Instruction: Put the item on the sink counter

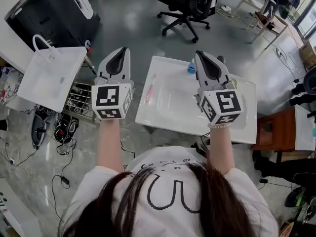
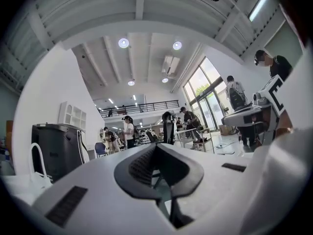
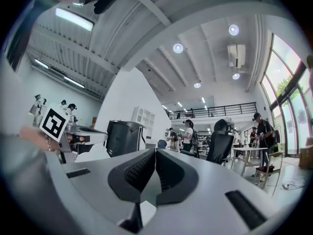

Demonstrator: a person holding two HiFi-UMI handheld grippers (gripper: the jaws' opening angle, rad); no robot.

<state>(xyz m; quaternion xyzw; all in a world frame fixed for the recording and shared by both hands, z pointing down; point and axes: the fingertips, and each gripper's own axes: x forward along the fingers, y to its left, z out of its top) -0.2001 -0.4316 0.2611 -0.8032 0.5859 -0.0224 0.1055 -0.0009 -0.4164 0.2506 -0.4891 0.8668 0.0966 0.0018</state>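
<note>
A white sink counter (image 1: 148, 116) stands in front of me in the head view. On its left part lies a thin pink stick-like item (image 1: 150, 88), and a small blue thing (image 1: 191, 68) sits at its far edge. My left gripper (image 1: 119, 54) hangs left of the counter, above a wire rack, with its jaws shut and nothing between them. My right gripper (image 1: 206, 59) is held over the counter's middle, also shut and empty. Both gripper views look out into the room: the left gripper (image 2: 155, 149) and the right gripper (image 3: 155, 153) show their pads pressed together.
A white bag with a handle (image 1: 52, 75) lies on a surface at the left, by a black machine (image 1: 49, 14). A wire rack (image 1: 79, 100) stands below the left gripper. A black office chair (image 1: 190, 6) is beyond the counter, a wooden stool (image 1: 276, 132) at the right. Cables lie on the floor.
</note>
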